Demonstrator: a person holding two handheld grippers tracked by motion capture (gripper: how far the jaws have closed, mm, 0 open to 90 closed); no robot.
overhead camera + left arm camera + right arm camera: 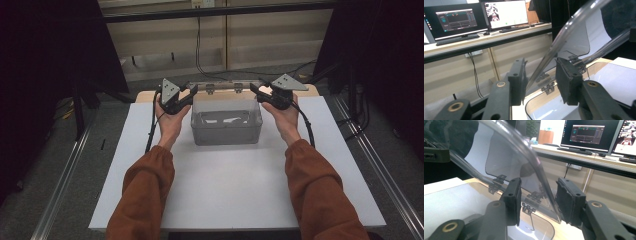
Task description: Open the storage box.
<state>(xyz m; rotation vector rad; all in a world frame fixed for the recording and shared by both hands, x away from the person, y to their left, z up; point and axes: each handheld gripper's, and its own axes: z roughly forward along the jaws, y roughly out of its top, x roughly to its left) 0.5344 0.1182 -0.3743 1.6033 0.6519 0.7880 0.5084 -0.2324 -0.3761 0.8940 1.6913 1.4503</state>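
A clear plastic box (226, 127) stands on the white table top, its hinged clear lid (225, 89) lifted at the far side. My left gripper (189, 95) reaches in at the lid's left edge and my right gripper (256, 90) at its right edge. In the left gripper view the lid's edge (549, 53) runs slantwise between the two jaws, with a gap showing beside it. The right gripper view has the lid's curved edge (541, 173) between the jaws, close to the right pad (567, 200) and clear of the left one. Both grippers (540, 80) (537, 201) stand open around the lid.
The box sits near the far edge of the white board (230, 190). Small hinges (548, 88) join lid and box at the back. Beyond the table runs a desk with monitors (506, 12) and a hanging cable (197, 45). Metal rails (65, 175) flank the table.
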